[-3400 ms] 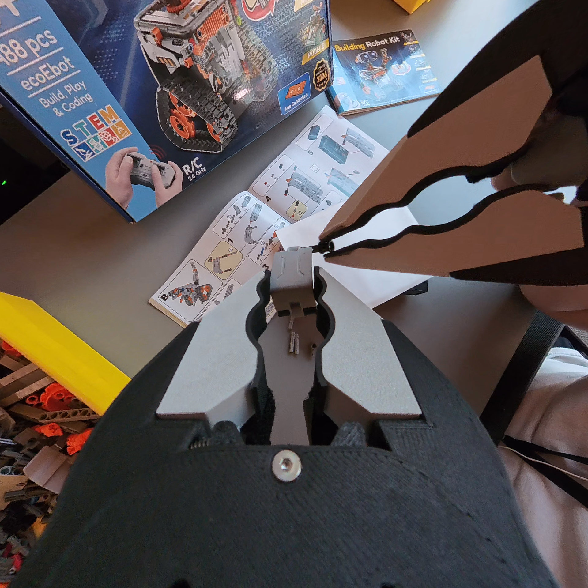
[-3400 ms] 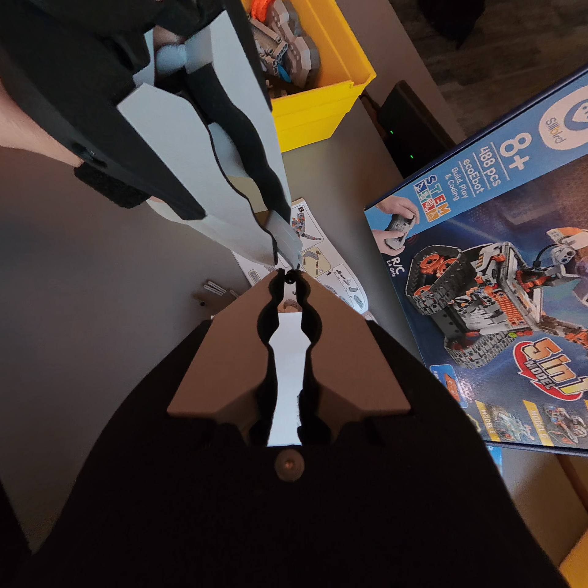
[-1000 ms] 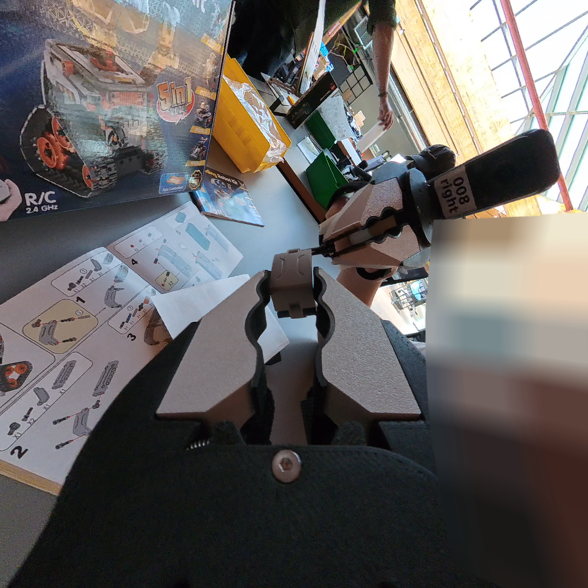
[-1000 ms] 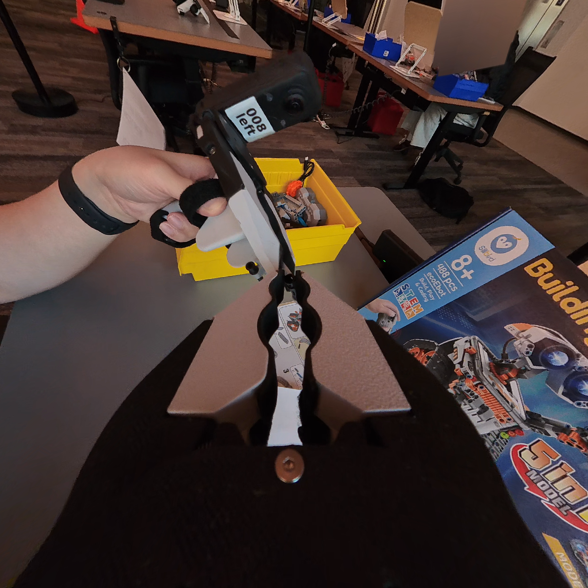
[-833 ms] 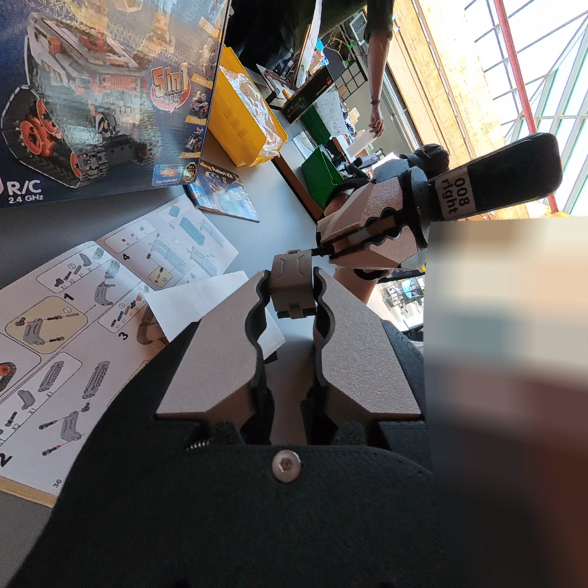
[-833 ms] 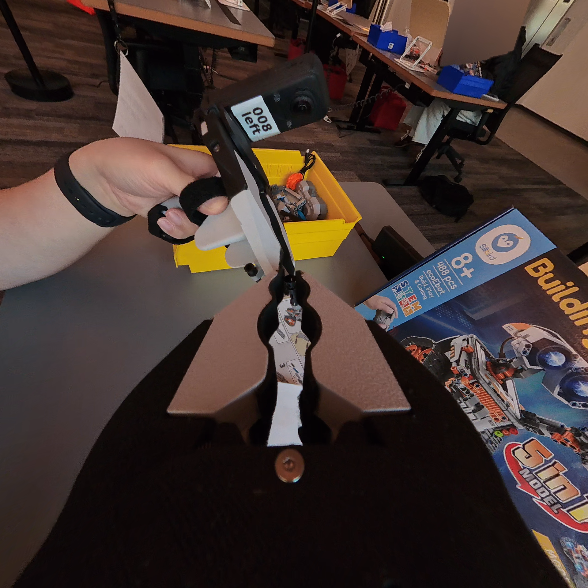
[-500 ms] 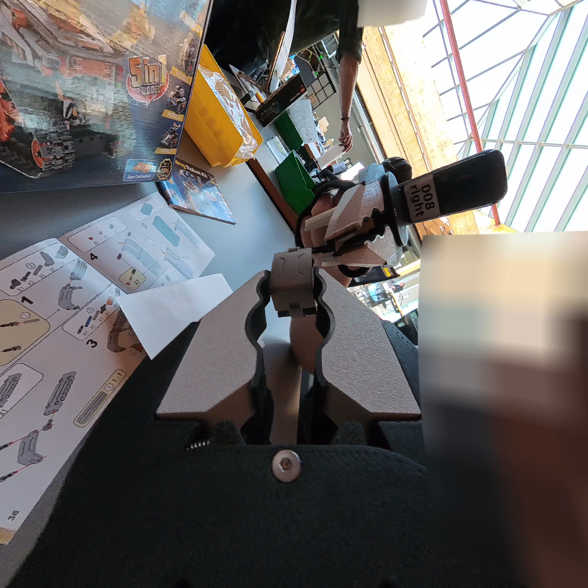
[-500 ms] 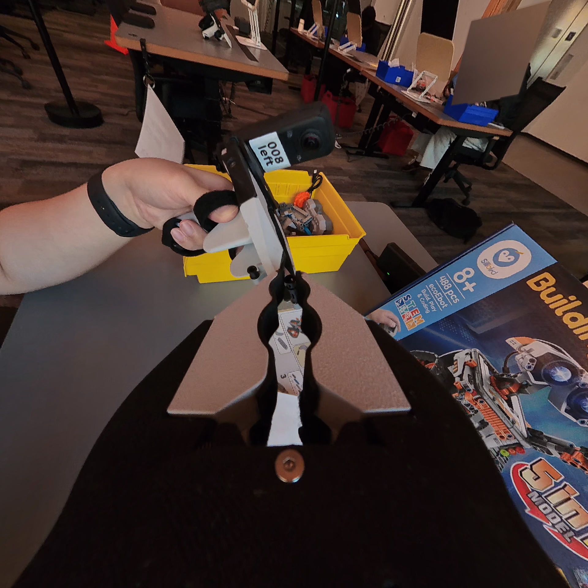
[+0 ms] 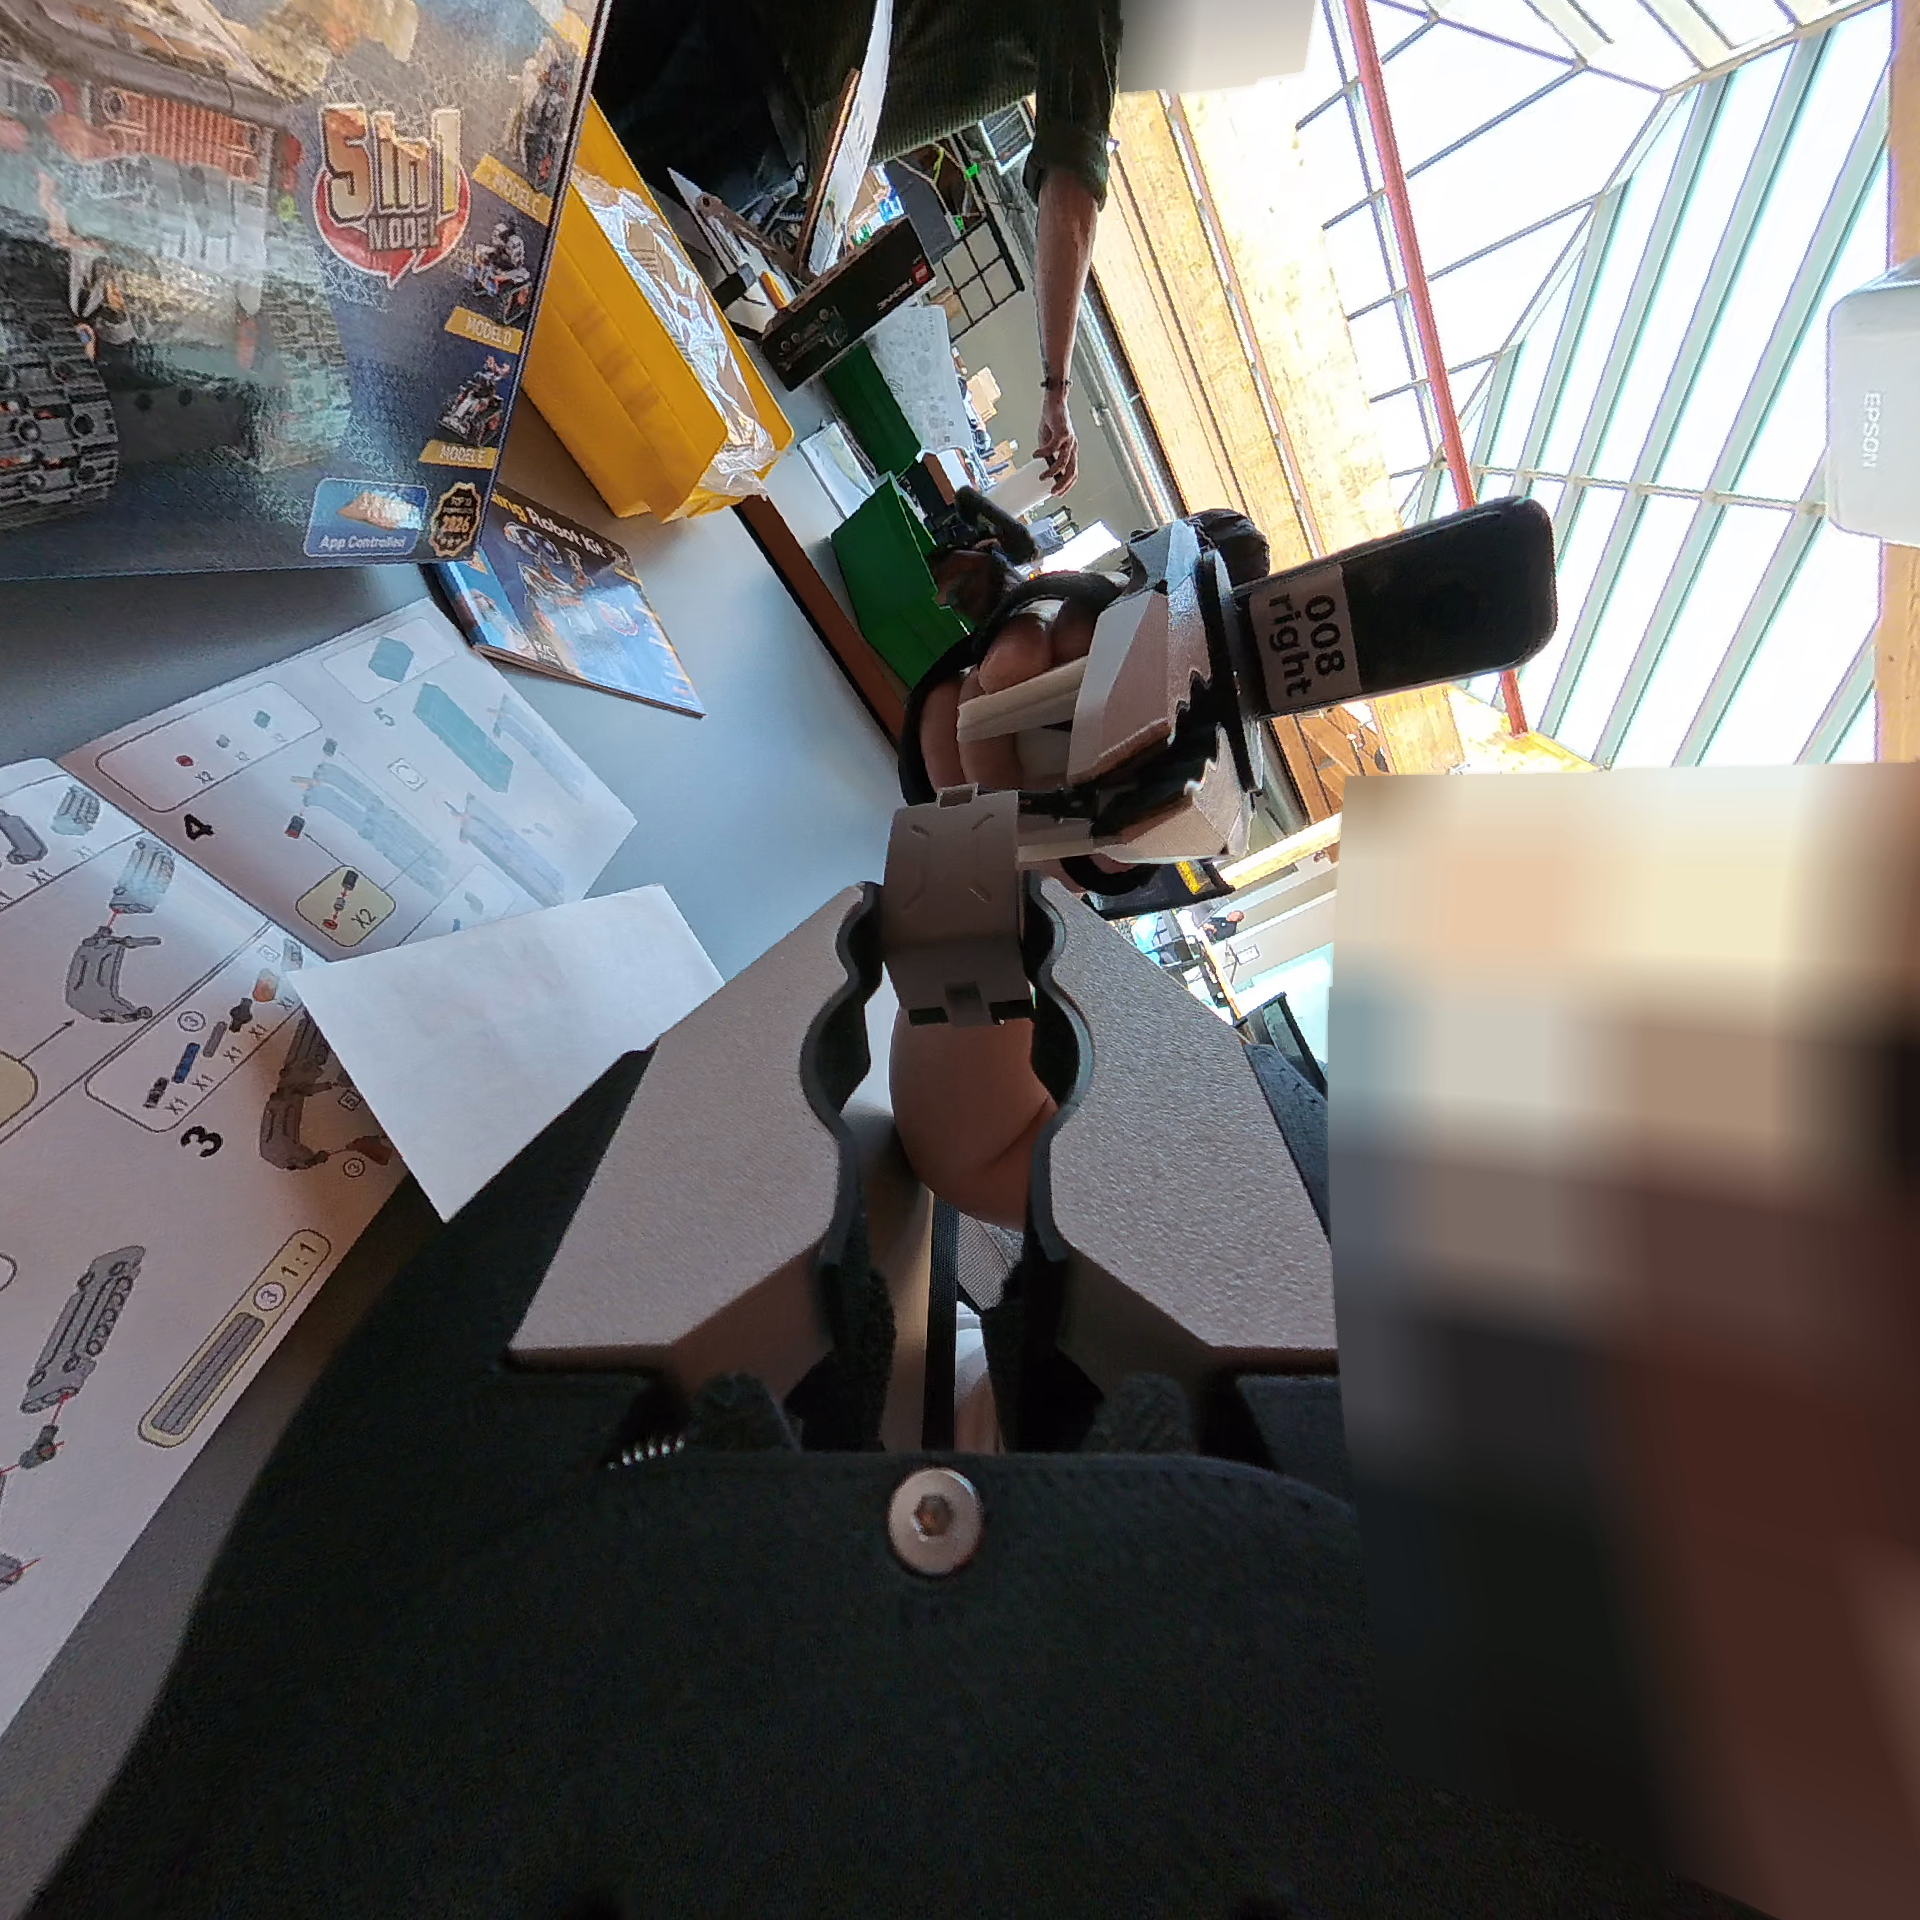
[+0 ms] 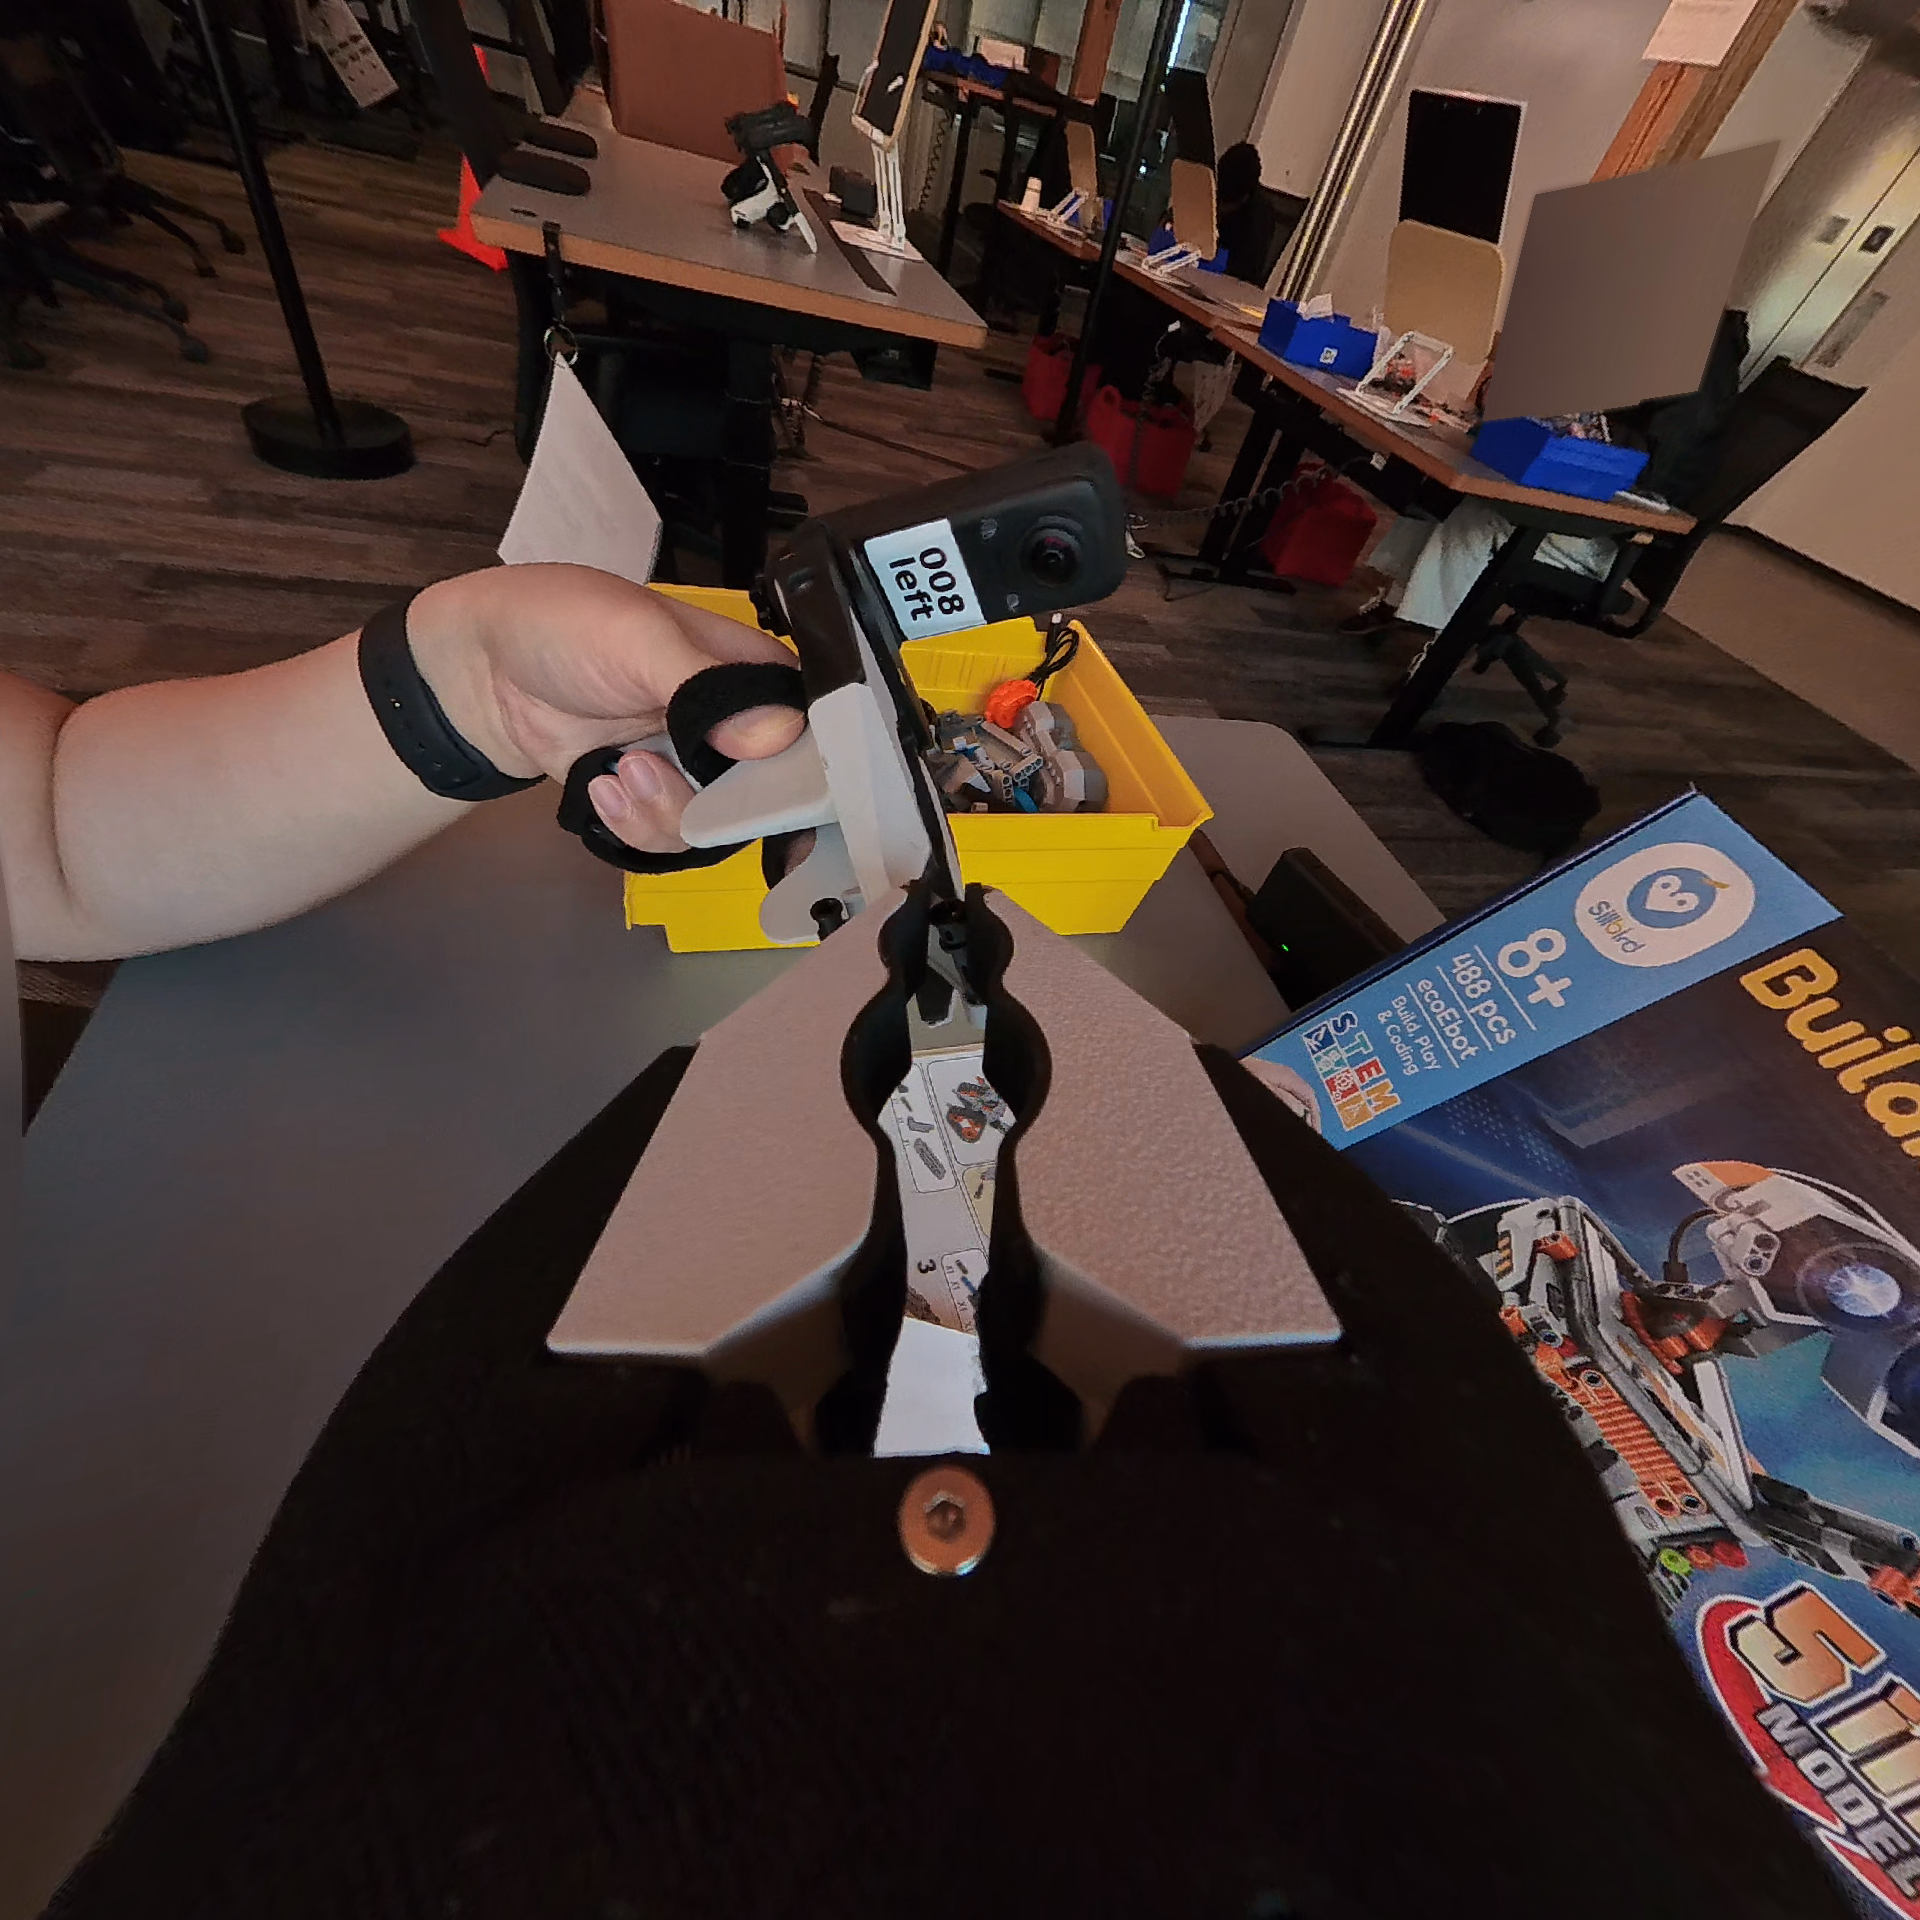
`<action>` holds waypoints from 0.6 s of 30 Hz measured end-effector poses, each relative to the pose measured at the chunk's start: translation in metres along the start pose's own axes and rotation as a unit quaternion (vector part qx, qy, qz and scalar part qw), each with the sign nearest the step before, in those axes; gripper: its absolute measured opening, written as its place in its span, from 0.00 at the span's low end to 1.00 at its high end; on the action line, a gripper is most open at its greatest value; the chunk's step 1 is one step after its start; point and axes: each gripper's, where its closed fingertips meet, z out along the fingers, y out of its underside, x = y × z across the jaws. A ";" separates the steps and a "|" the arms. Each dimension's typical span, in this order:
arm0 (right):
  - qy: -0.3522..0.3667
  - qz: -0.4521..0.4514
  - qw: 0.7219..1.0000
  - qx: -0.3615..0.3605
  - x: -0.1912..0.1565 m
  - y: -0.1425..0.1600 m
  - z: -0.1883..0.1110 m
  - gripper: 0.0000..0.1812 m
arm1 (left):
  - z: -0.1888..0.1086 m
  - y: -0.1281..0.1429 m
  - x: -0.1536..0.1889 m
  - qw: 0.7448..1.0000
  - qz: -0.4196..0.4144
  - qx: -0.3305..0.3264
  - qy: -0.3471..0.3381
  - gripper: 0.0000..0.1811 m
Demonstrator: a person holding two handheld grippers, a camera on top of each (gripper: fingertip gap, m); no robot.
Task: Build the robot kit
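My left gripper is shut on a grey plastic building piece and holds it up above the table. My right gripper is shut on a small black pin, and its tips meet the grey piece from the side. In the left wrist view the right gripper comes in from the right, with the pin against the piece's upper right edge. In the right wrist view the left gripper, held by a hand, comes in from the upper left.
An open instruction sheet and a white paper lie on the grey table. A big blue kit box, a booklet, a yellow bin of parts, a second yellow bin and a black device stand around. My two grippers' fingertips are within a few centimetres of each other.
Both grippers have risen from low over the table and tilted up toward the room. The right gripper has turned relative to the grey piece. Both grips are unchanged.
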 end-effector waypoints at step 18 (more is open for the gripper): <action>-0.011 0.025 1.000 -0.015 0.006 0.014 0.003 0.03 | 0.007 0.006 -0.011 0.999 -0.032 -0.013 0.006 0.14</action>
